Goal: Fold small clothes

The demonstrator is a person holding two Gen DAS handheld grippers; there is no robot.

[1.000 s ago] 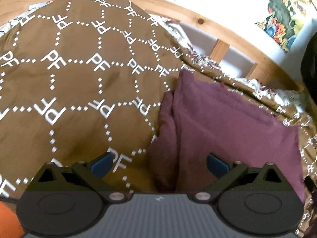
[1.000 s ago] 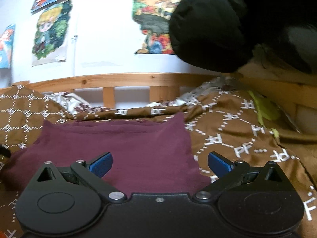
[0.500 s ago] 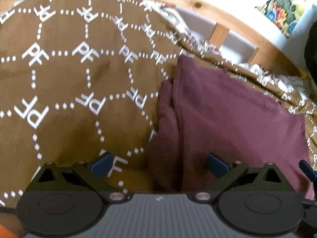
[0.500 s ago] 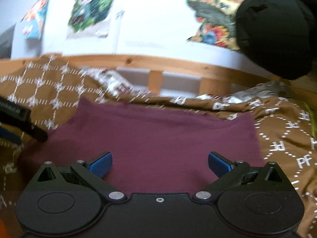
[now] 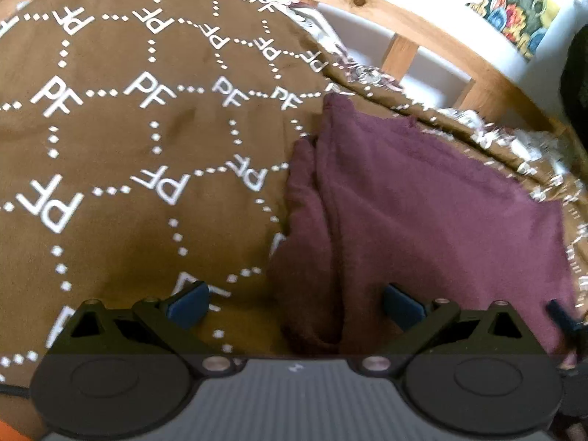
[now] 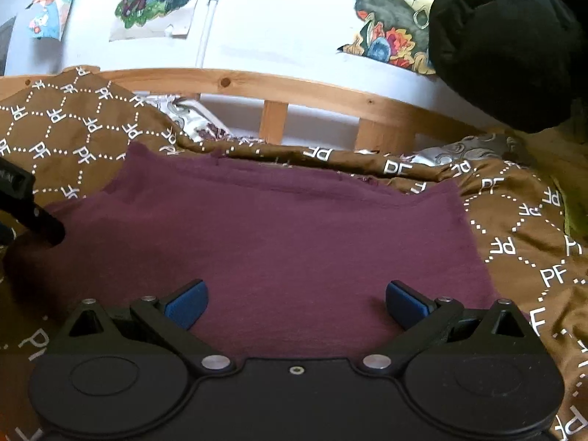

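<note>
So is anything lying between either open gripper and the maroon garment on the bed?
Nothing visible does. The maroon garment lies flat on the brown blanket with nothing on top. The right gripper hovers open directly over it; the left gripper is open at its bunched left edge.

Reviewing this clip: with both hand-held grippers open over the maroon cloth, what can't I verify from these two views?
- Near edge of the maroon cloth: hidden in both views behind the bodies of the left hand-held gripper and the right hand-held gripper.
- Layer count at its bunched left side: blurred, left wrist view.
- Garment type: unclear.
- The person's hands: out of frame.
</note>
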